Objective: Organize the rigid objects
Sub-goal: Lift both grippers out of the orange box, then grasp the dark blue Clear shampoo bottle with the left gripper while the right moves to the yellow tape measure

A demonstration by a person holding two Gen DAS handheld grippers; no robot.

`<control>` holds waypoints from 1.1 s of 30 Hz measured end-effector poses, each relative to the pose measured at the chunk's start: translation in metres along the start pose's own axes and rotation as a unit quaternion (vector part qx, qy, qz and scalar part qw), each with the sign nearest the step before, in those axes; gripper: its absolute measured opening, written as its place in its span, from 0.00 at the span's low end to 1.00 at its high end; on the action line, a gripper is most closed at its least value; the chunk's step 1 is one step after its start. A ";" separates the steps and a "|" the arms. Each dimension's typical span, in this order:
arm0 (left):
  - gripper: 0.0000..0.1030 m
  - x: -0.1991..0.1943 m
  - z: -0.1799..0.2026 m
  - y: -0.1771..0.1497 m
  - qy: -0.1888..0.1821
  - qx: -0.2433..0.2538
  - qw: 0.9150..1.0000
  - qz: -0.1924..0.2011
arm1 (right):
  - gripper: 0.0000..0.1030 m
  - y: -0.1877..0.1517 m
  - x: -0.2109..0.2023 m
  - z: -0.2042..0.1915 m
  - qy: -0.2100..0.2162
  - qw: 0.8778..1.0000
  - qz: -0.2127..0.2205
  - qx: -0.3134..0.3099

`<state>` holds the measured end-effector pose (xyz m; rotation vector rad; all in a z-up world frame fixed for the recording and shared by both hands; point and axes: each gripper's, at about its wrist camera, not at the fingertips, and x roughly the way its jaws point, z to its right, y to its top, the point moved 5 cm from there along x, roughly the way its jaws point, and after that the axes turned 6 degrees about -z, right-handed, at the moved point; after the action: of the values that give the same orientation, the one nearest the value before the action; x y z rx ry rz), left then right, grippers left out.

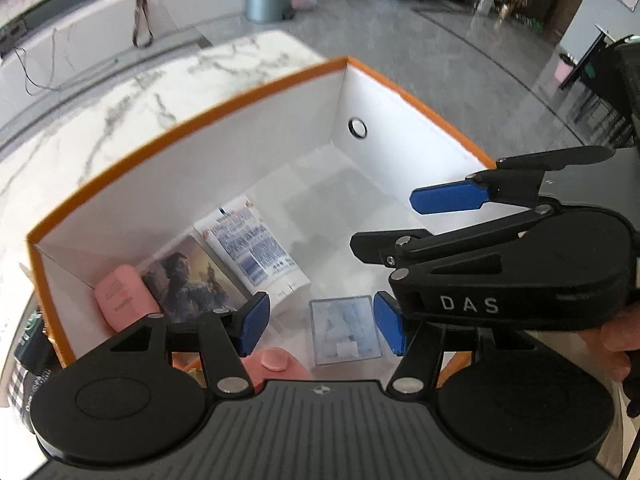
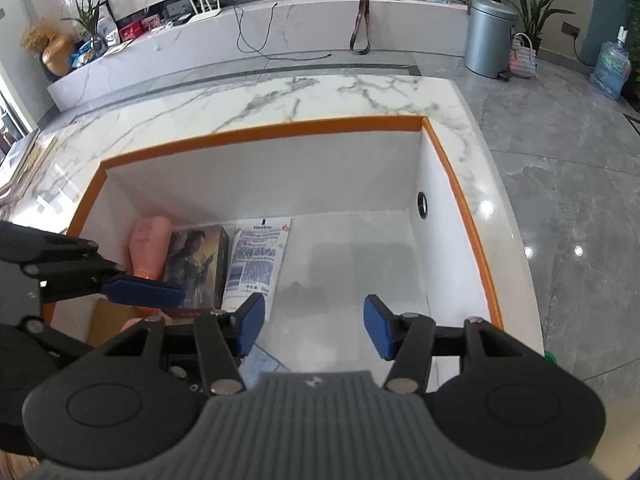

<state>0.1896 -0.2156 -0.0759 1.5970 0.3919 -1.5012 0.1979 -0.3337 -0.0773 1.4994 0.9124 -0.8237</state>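
— What's around you in there?

— I'm over the orange-rimmed white cardboard box (image 2: 256,133) standing on the white marble-veined tabletop (image 2: 280,96). Along its left end lie a pink plastic bottle (image 2: 149,245), a dark picture-printed carton (image 2: 196,266) just beside it, and then a white squeeze tube with blue print (image 2: 256,258) touching the carton's side. The rest of the floor on the right is bare, up to the wall with the round metal-ringed hole (image 2: 422,201).

— Anything in your way?

— My right gripper (image 1: 384,220) reaches in from the side, above the box's near right part, close over my left gripper (image 1: 320,326). A second pink piece with a round cap (image 1: 276,360) sits low by my left fingers; what it is I cannot tell, since it's half hidden.

— And the thing you're sorting?

— A small clear plastic case (image 1: 344,330) lies flat on the box floor, directly below the gap between my left fingers, nearer the right pad. The pads stand about half apart and press on nothing.

— The right one?

— Also about half apart, with nothing between its pads.
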 end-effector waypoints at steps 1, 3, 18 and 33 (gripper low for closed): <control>0.66 -0.003 -0.001 0.000 0.002 -0.003 1.000 0.006 | 0.57 0.000 -0.001 -0.001 -0.001 1.000 0.003 0.001; 0.64 -0.010 -0.005 -0.002 0.003 -0.013 1.000 0.019 | 0.58 0.001 -0.002 -0.002 -0.006 1.000 0.007 0.004; 0.55 -0.051 -0.047 -0.029 0.029 -0.076 0.994 0.076 | 0.58 0.007 -0.007 -0.037 -0.006 1.000 0.018 -0.009; 0.40 -0.091 -0.125 -0.072 0.062 -0.146 0.983 0.097 | 0.45 0.017 -0.012 -0.134 0.021 0.993 0.046 -0.106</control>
<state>0.1968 -0.0502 -0.0352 1.4529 0.4873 -1.1442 0.2082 -0.2032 -0.0436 1.3666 0.9244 -0.6098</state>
